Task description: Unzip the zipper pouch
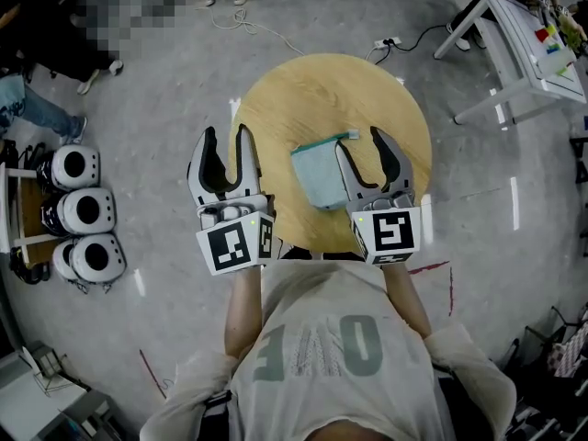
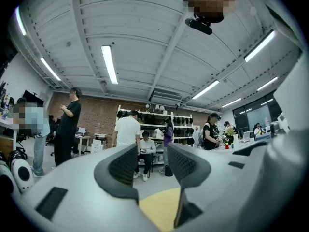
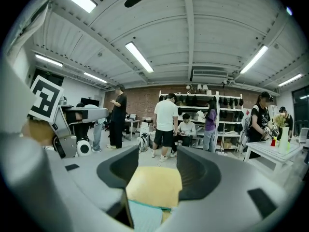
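Note:
A pale teal zipper pouch (image 1: 320, 175) lies flat on the round wooden table (image 1: 312, 95), its zipper edge along the far side. My left gripper (image 1: 226, 147) hangs open over the table's left edge, well left of the pouch, with nothing between its jaws. My right gripper (image 1: 373, 150) stands open just right of the pouch, its left finger over the pouch's right edge and nothing held. In the right gripper view a corner of the pouch (image 3: 145, 216) shows below the open jaws. The left gripper view shows only a bit of the table (image 2: 157, 207).
Three white helmets (image 1: 81, 213) sit on a rack at the left. A white table (image 1: 528, 49) stands at the far right, and a cable (image 1: 257, 24) runs over the floor behind the round table. People stand farther off by shelves (image 3: 212, 115).

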